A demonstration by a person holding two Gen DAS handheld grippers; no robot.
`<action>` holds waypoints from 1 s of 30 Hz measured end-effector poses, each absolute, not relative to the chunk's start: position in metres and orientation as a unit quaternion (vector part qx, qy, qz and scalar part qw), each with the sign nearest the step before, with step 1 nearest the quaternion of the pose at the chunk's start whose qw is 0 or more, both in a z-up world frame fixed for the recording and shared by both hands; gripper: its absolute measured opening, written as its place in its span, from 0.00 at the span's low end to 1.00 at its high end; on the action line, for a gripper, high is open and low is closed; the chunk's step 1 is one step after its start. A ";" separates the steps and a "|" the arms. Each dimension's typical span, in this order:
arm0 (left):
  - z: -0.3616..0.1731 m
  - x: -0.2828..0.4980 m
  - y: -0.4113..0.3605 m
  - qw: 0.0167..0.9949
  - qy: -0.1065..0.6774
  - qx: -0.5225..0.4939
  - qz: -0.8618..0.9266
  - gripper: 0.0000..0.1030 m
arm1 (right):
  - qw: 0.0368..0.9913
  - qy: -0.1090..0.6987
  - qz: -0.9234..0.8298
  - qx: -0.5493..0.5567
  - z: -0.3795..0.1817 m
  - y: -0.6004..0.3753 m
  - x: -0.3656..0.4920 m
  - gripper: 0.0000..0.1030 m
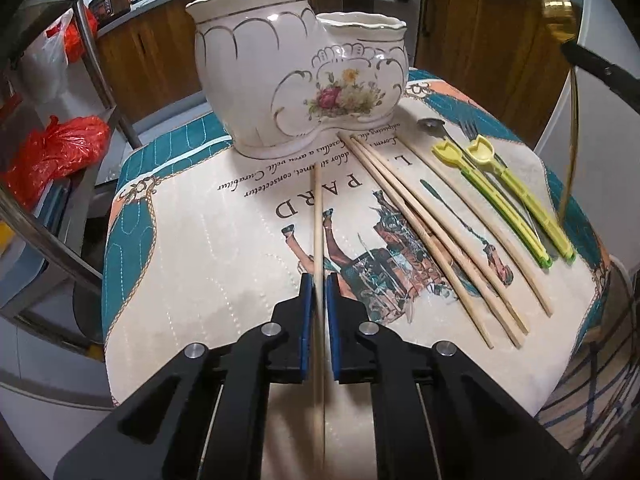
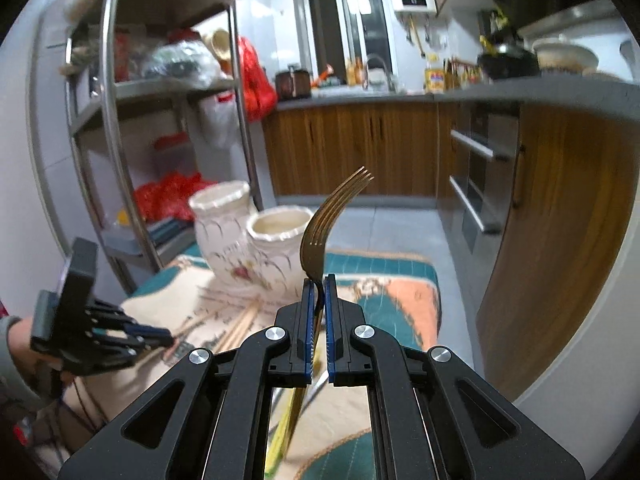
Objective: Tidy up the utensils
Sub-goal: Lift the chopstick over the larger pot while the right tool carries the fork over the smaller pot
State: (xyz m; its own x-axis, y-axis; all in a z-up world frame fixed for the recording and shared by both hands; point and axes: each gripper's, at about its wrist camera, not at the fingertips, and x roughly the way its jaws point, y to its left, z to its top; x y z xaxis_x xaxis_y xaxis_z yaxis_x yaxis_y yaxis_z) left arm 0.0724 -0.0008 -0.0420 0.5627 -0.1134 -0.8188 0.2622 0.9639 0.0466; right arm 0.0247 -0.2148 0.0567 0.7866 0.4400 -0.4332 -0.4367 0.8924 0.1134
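In the left wrist view, the left tongs point(image 1: 319, 280) are closed narrowly on 1 wooden chopstick point(image 1: 318, 216), which runs straight ahead between the blue pads point(image 1: 307, 300) toward the ceramic holder point(image 1: 296, 76). The holder is a white, flower-painted piece with 2 openings, a tall one on the left and a lower one on the right, standing at the far end of a printed cloth point(image 1: 208, 248) that covers the table. To the right of the held stick, 4 more chopsticks point(image 1: 432, 236) lie loose on the cloth, their far tips just beside the holder's base. Further right lie 2 yellow-green plastic utensils point(image 1: 516, 196) side by side, with a small metal spoon point(image 1: 430, 126) and a metal fork point(image 1: 470, 130) at their far ends. At the upper right edge, a gold utensil handle point(image 1: 570, 152) hangs down from the other tongs.

In the right wrist view, the right tongs point(image 2: 319, 284) are clamped on a gold fork point(image 2: 328, 220), tines up and curving right, raised above the table. The holder point(image 2: 248, 236) stands beyond, to the left. The left tongs point(image 2: 158, 336) show at the left, low over the chopsticks point(image 2: 240, 328), held by a hand point(image 2: 20, 344).
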 end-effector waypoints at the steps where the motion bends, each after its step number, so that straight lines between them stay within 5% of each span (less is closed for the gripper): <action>1: -0.042 0.073 0.000 0.882 0.452 0.076 -0.107 0.05 | 0.947 0.223 0.232 0.002 0.059 -0.214 0.022 0.06; 19: 0.060 0.062 0.002 0.962 0.205 0.037 -0.178 0.05 | 0.961 0.137 0.240 0.006 0.109 -0.187 0.041 0.06; 30: 0.121 0.169 0.028 0.983 0.103 -0.064 -0.140 0.05 | 0.971 0.089 0.211 0.072 0.139 -0.177 0.088 0.06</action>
State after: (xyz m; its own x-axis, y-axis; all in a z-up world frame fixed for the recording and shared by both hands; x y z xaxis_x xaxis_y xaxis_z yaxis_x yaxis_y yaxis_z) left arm 0.1692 0.0277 0.1214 0.9397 -0.2875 -0.1849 0.2613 0.9529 -0.1537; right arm 0.0877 -0.1773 0.1391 0.8953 0.4218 -0.1435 -0.3960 0.9010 0.1773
